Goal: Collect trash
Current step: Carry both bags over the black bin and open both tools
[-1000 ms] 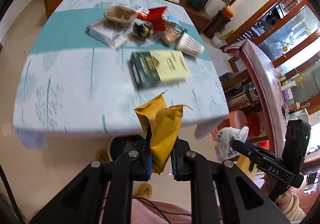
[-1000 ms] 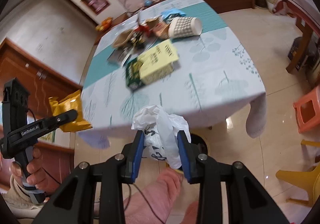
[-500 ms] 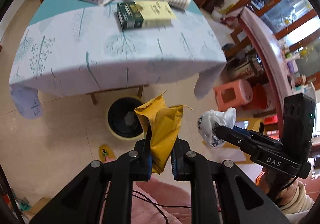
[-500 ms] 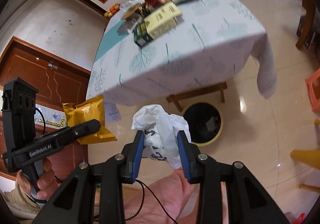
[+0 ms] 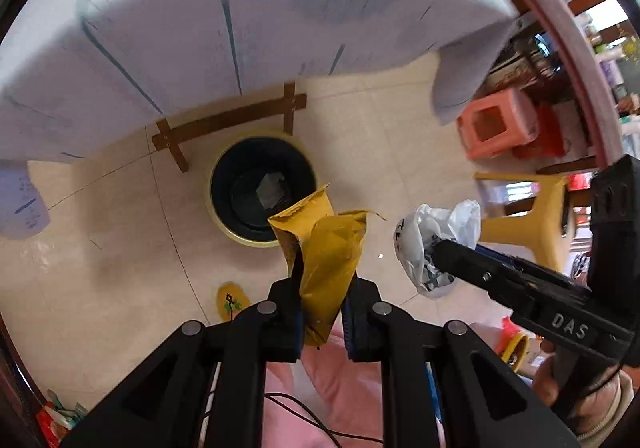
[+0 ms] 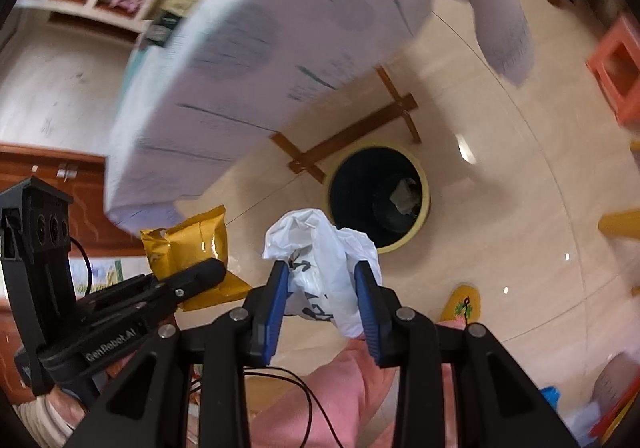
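Observation:
My left gripper (image 5: 322, 284) is shut on a crumpled yellow snack bag (image 5: 324, 244), also seen from the side as the yellow snack bag (image 6: 188, 244) in the right wrist view. My right gripper (image 6: 322, 272) is shut on a crumpled white plastic bag (image 6: 320, 260); the left wrist view shows that white plastic bag (image 5: 436, 244) at the right. Below and ahead of both stands a round bin (image 5: 224, 216) with a yellow rim and black inside on the floor, with a grey scrap in it. The bin (image 6: 424, 216) sits partly under the table edge.
The table's white cloth (image 5: 240, 28) hangs over the upper view, with a wooden crossbar (image 5: 228, 120) beneath. Orange stools (image 5: 496, 124) and a yellow stool (image 5: 524, 212) stand at the right. Pink-clad legs (image 5: 344, 388) and a yellow slipper (image 5: 230, 302) are near the bottom.
Both grippers have dropped from above the tabletop to below its edge and tipped downward. The bin has come into fuller view; both bags stay held.

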A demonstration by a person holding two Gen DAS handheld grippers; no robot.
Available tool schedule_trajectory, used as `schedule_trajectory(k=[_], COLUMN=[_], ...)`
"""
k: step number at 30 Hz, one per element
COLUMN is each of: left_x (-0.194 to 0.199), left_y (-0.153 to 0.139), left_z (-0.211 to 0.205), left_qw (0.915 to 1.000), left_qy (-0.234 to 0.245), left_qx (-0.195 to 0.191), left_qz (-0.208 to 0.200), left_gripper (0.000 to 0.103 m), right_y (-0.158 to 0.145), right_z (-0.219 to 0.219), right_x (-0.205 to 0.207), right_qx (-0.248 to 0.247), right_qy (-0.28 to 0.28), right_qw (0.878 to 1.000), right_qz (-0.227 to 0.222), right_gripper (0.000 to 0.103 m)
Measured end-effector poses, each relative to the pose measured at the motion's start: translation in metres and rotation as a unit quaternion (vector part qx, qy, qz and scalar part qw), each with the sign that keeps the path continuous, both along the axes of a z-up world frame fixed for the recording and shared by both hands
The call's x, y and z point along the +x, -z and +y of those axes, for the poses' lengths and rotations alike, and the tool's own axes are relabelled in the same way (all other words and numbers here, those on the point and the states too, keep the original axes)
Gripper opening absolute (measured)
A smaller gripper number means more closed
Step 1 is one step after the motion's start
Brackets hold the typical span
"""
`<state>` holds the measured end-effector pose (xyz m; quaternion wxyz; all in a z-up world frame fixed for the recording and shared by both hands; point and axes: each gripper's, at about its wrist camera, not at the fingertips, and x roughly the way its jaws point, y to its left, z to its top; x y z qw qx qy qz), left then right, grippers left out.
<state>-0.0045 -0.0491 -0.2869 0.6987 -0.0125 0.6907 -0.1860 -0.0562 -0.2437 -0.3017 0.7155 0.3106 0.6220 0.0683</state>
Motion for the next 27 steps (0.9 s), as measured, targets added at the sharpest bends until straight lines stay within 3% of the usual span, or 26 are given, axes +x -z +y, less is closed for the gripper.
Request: schedule_trajectory(k=[10,16,22,24,27], left_x=[0.033,0.055,0.066,0.069,0.075], left_y=[0.145,0.203,0.239,0.248,0.253], left_z=[-0.013,-0.004,0.001,0.006,0.014], left_qw=[0.9992,0.9990,0.9994,0.9994,0.9994], left_qy=[0.013,0.005,0.007,0.000,-0.014], left_qx=[0.036,0.045,0.035,0.033,0.032], left_qz=[0.010,0.005,-0.004,-0.001,-0.007], left_gripper=[0.013,0.015,0.036,0.047,0.055], right_y=[0.143,0.194,0.241,0.248,0.252], right_z=[0.007,0.016,0.028,0.029,0.031], right_x=[0.013,0.035,0.063,0.068,0.073], right_qx=[0.004,0.016,0.013,0.007,-0.005], right_qy=[0.072,0.083,0.077,0.076,0.073], right_qw=[0.997,0.996,0.996,0.995,0.996], right_qz=[0.035,0.038,0.054,0.057,0.050], right_gripper=[0.034,0.037,0.039,0.046,0.056])
